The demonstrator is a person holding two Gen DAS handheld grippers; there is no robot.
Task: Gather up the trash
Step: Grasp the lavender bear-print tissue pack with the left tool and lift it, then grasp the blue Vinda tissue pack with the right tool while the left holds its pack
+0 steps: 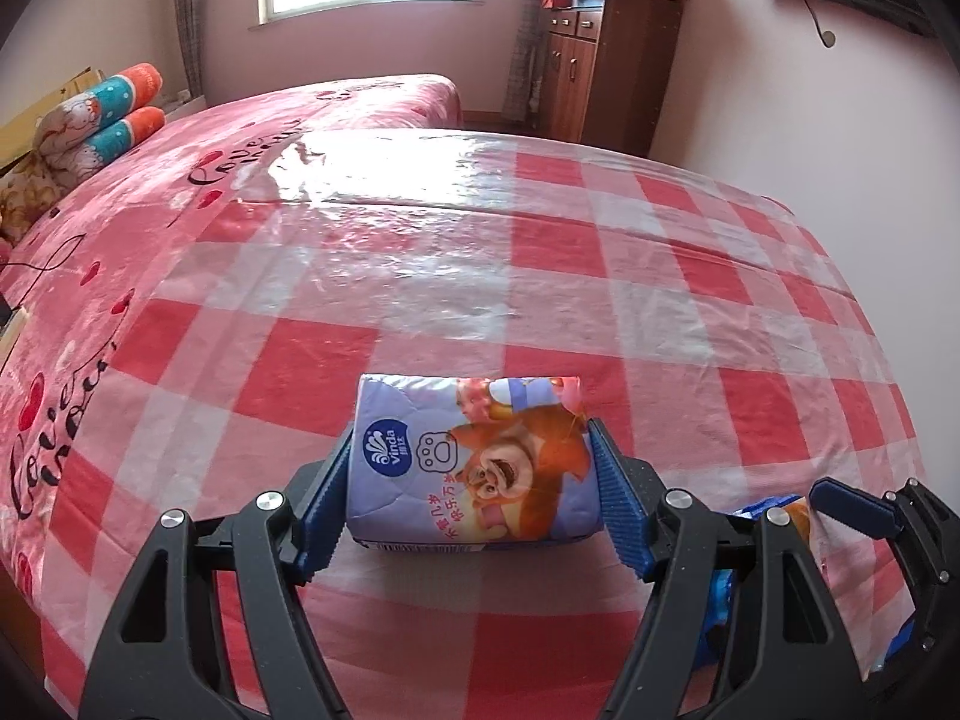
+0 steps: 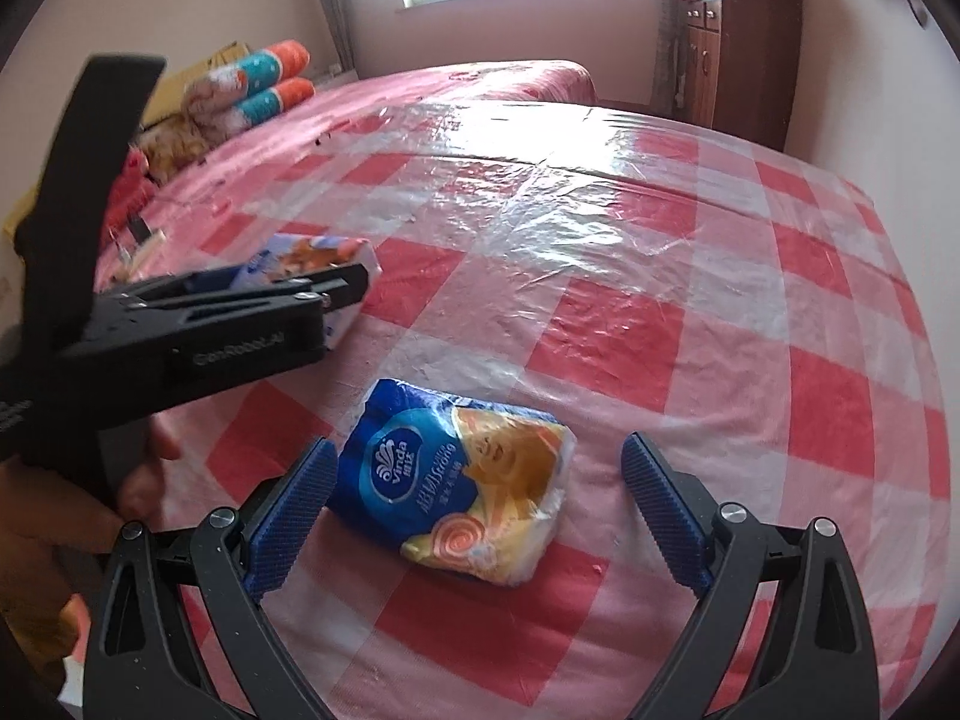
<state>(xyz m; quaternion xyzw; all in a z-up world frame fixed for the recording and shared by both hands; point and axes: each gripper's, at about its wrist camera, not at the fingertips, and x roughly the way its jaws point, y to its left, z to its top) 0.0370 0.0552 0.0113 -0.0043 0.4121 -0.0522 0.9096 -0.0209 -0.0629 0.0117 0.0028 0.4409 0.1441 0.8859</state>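
A purple tissue pack (image 1: 474,459) with a cartoon bear lies on the red-checked tablecloth (image 1: 600,312). My left gripper (image 1: 471,468) has both blue pads against its sides, shut on it. In the right wrist view that pack (image 2: 324,276) shows behind the left gripper (image 2: 288,294). A blue and orange tissue pack (image 2: 459,480) lies on the cloth between the fingers of my right gripper (image 2: 480,492), which is open with a gap on the right side. The right gripper's finger (image 1: 852,501) shows at the lower right of the left wrist view.
The table is covered by clear plastic over the checked cloth (image 2: 660,300). A pink bed (image 1: 180,180) with rolled bolsters (image 1: 108,114) lies beyond on the left. A brown cabinet (image 1: 606,72) with folded blankets stands at the back right.
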